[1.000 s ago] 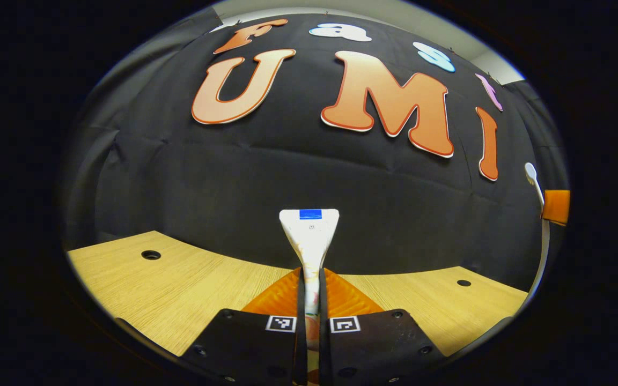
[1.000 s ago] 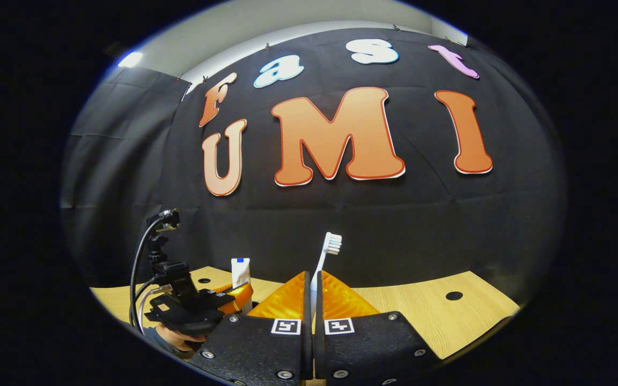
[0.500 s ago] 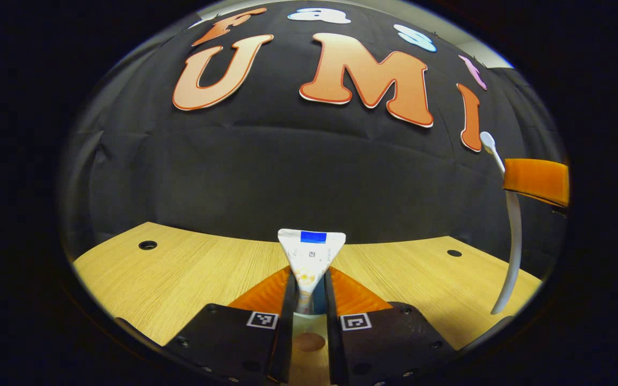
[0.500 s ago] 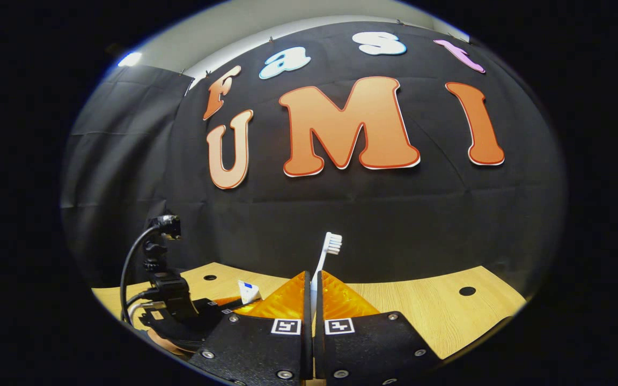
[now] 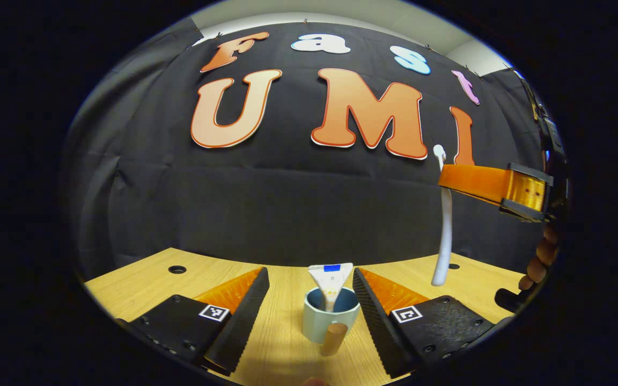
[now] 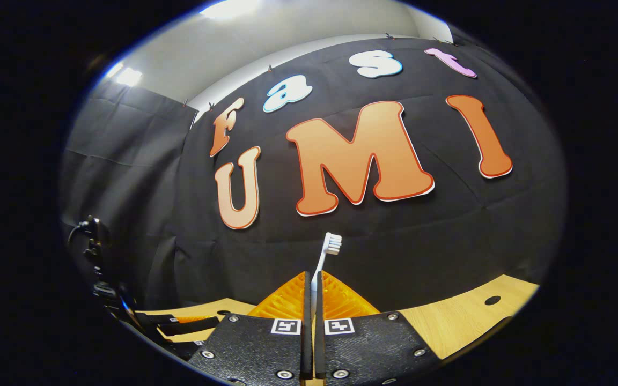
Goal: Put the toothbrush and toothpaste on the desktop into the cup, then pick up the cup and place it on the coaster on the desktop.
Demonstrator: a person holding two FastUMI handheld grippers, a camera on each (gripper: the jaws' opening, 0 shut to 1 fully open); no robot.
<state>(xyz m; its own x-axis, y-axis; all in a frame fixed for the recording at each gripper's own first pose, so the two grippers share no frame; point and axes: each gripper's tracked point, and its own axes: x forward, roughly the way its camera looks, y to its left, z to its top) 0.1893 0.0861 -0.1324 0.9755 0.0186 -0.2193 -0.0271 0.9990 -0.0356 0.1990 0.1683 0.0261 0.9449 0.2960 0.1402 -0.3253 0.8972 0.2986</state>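
Note:
A pale blue cup (image 5: 324,320) with a wooden handle stands on the wooden desktop (image 5: 142,281). The white toothpaste tube (image 5: 331,279) stands in it, its flat end up. My left gripper (image 5: 309,292) is open, one finger on each side of the cup, touching neither cup nor tube. My right gripper (image 6: 310,284) is shut on the white toothbrush (image 6: 326,254), bristles up. In the left gripper view that toothbrush (image 5: 444,230) hangs upright to the right of the cup, above the desktop, held by the right gripper (image 5: 480,182) with a hand behind it.
Round holes (image 5: 176,269) are cut in the desktop near its back edge. The left gripper (image 6: 180,326) lies low at the left of the right gripper view, with a black cable mount (image 6: 92,252) above it.
My left gripper opened and let go of the toothpaste tube, which now stands in the cup. The right gripper with the toothbrush moved in closer to the cup.

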